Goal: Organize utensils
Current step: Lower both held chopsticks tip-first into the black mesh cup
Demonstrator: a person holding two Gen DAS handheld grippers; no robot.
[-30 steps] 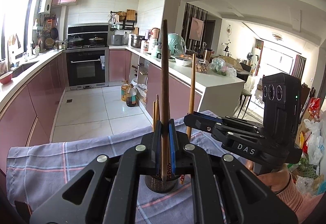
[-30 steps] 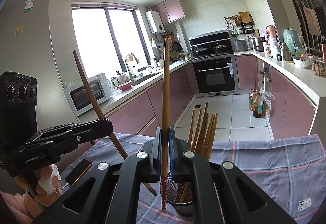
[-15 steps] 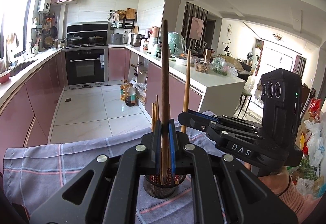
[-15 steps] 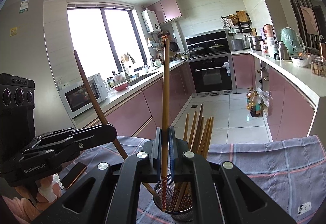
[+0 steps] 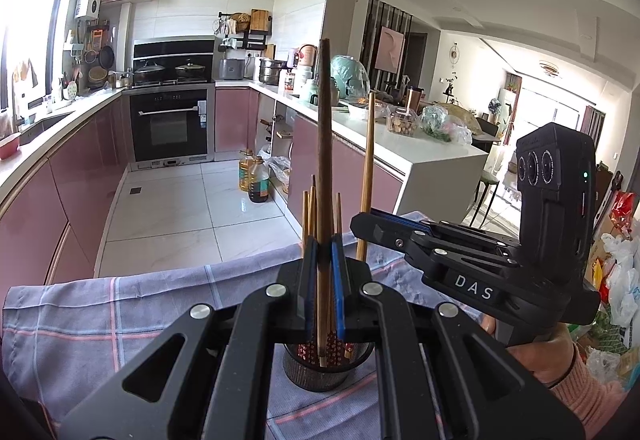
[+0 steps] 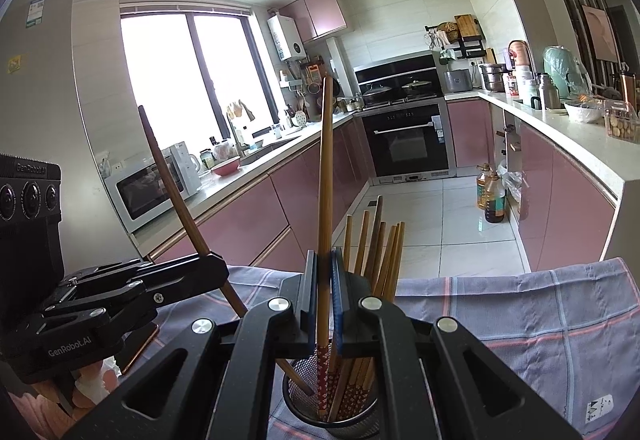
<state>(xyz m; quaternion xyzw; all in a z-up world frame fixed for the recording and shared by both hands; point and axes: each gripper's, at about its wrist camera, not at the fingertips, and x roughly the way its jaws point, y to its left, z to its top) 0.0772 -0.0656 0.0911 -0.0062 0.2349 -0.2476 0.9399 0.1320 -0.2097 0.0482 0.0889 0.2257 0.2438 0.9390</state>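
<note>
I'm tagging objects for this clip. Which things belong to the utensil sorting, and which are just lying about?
Job:
- dark chopstick in left claw
- light chopstick in right claw
- mesh holder
- chopsticks in holder

Lying about:
- checked cloth
- oil bottles
- microwave

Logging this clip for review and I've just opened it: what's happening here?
A person holds a gripper in each hand over a round black mesh holder that stands on a checked grey-purple cloth. The left gripper is shut on a dark brown chopstick, the right gripper on a lighter bamboo chopstick. Both chopsticks' lower ends reach into the holder, beside several other chopsticks standing there. Neither is released.
</note>
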